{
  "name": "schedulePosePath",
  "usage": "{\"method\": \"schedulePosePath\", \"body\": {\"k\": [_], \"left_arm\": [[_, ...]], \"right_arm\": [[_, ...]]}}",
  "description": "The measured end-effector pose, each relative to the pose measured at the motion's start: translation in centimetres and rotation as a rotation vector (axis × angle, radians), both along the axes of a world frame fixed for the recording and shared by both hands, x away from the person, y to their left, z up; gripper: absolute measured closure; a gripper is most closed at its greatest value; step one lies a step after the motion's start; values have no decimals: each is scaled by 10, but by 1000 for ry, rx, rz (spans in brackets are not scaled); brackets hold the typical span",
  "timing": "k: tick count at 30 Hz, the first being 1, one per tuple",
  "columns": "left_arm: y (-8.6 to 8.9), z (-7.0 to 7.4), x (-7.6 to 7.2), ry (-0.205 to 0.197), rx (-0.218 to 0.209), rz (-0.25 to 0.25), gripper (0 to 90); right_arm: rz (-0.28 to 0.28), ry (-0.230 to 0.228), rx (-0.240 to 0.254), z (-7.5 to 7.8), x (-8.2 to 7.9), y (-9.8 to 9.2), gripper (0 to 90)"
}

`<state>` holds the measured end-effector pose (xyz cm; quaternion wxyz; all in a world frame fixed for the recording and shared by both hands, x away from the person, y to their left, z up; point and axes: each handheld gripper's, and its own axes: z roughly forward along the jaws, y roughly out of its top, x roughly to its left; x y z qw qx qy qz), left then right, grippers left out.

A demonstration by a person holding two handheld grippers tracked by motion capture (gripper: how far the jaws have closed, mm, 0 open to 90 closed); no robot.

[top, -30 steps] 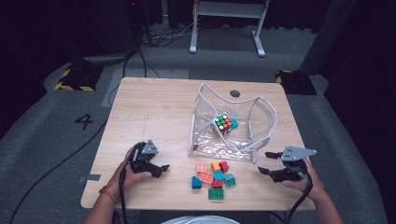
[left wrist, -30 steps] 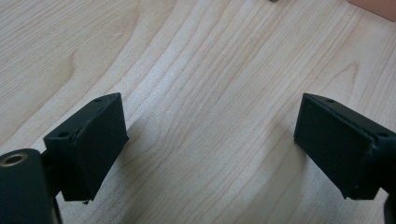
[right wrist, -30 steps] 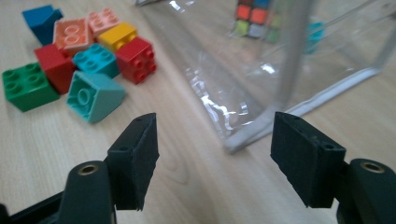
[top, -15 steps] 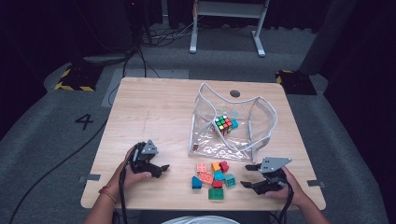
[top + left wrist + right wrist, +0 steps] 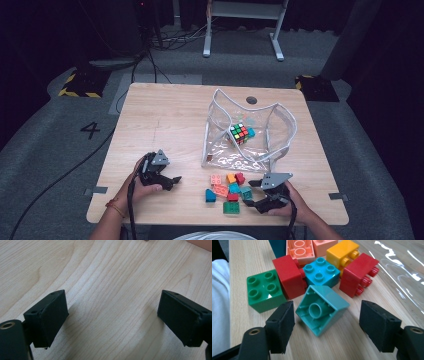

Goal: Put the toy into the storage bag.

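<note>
A light wooden counter (image 5: 165,120) carries a heap of coloured toy bricks (image 5: 227,187) beside a clear plastic pouch (image 5: 245,132).

I'm working in what looks like a lab or recording studio, not a home. A lone light-wood table (image 5: 165,120) stands on grey carpet (image 5: 60,165), ringed by black curtains or dark walls. A large number 4 (image 5: 90,130) is marked on the floor left of the table. Yellow-black hazard tape (image 5: 76,86) marks a base at the far left, another one (image 5: 311,80) at far right. Loose cables (image 5: 170,40) run across the floor behind, beside the grey metal legs of a stand (image 5: 242,27). Grey tape tabs (image 5: 96,190) mark the table's spot on the carpet. Bare, staged setup, nothing domestic
</note>
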<state>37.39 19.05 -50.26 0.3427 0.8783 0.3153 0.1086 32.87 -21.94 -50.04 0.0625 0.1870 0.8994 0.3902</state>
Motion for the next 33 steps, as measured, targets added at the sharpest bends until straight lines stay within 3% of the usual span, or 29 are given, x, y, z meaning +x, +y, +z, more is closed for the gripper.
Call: {"method": "schedulePosePath", "body": {"k": [7, 11, 27, 31, 33], "left_arm": [[0, 0, 0, 0, 0, 0, 96], [0, 0, 0, 0, 0, 0, 96], [0, 0, 0, 0, 0, 0, 96], [0, 0, 0, 1, 0, 0, 96], [0, 0, 0, 1, 1, -2, 96]], "right_arm": [[-21, -24, 9, -2, -1, 6, 295], [-32, -26, 15, -2, -2, 4, 406], [-66, -23, 2, 0, 5, -17, 413], [-70, -40, -4, 2, 5, -23, 414], [-62, -72, 13, 4, 7, -26, 414]]}}
